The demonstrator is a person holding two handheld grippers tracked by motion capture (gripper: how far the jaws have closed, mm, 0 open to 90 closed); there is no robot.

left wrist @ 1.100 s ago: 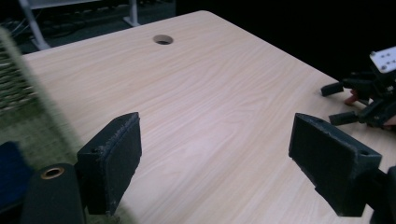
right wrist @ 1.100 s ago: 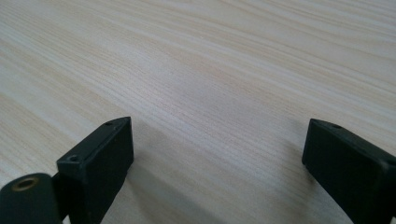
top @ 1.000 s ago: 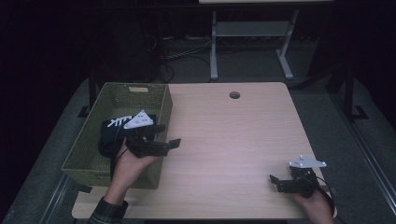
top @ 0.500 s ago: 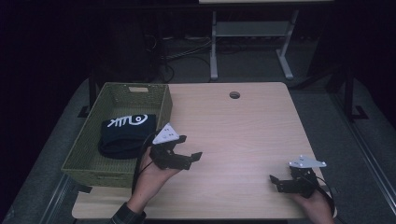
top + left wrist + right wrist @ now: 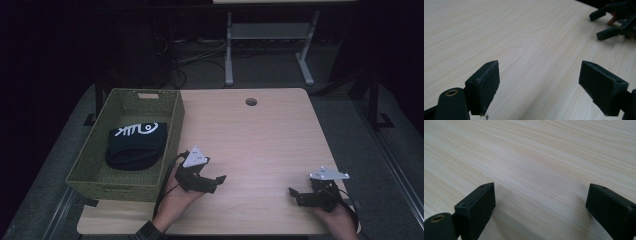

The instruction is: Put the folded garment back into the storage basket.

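A folded black garment (image 5: 134,145) with a white print lies inside the green woven basket (image 5: 87,165) at the table's left. My left gripper (image 5: 219,181) rests low over the wooden table, just right of the basket's near corner, jaws wide open with nothing between them. In the left gripper view its jaws (image 5: 539,86) frame bare wood, and the other gripper (image 5: 614,22) shows far off at the top right. My right gripper (image 5: 294,196) sits near the front right edge, open and empty; its jaws (image 5: 540,211) stand apart above bare wood.
The light wooden table (image 5: 260,140) has a round cable hole (image 5: 251,102) near its far edge. Behind the table stands a metal frame (image 5: 265,50) among cables on a dark floor.
My left gripper has come out of the basket and moved right and toward the front, onto the table. The black garment stays lying in the basket. The right gripper has not moved.
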